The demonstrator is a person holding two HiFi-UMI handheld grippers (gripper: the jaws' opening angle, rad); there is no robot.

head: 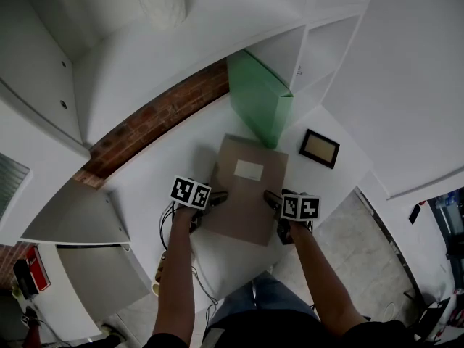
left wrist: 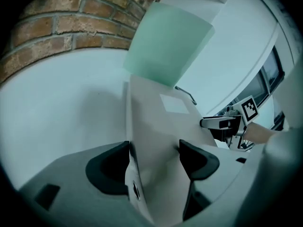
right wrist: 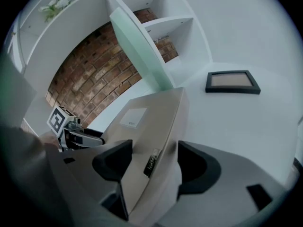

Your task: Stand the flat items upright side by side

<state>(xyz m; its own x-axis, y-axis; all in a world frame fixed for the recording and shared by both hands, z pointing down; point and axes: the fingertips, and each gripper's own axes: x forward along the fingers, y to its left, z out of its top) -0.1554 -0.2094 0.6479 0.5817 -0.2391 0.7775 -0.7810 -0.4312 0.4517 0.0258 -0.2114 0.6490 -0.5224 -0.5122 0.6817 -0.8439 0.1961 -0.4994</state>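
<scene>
White tabletop [head: 156, 169] with brown folder [head: 246, 194], white shelving [head: 145, 56], brick wall [head: 167, 114] behind

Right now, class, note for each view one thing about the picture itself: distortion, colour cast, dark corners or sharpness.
Head view: soft, even light on the brown folder, brick wall bowed; left gripper view: bluish cast, black corners, green box washed pale; right gripper view: black corners, shelves bent, picture frame crisp.
</scene>
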